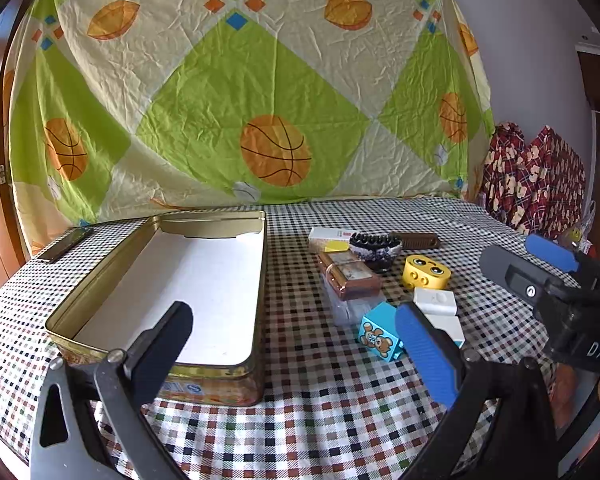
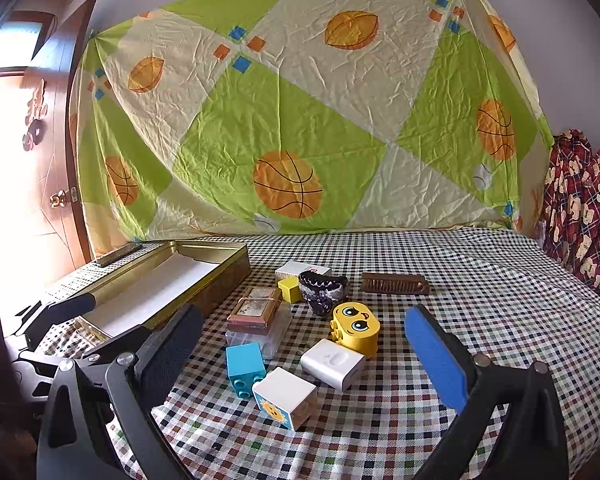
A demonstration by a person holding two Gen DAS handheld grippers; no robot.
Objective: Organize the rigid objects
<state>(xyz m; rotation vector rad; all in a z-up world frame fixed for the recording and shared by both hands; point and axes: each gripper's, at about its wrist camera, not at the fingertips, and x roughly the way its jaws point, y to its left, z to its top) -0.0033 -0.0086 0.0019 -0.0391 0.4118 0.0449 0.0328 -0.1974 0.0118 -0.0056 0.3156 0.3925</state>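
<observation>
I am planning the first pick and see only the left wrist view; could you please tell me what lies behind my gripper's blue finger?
Observer: A white cube with a sun picture on one face lies there, beside the blue block.
Operator: Thank you. Is the right gripper holding anything?
Observer: No, the right gripper is open and holds nothing.

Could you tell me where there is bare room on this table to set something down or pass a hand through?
Free: the checked cloth right of the brown comb, the near strip in front of the white block, and the open tin, holding nothing visible. Crowded: the cluster from the yellow face block to the tin's wall.
</observation>
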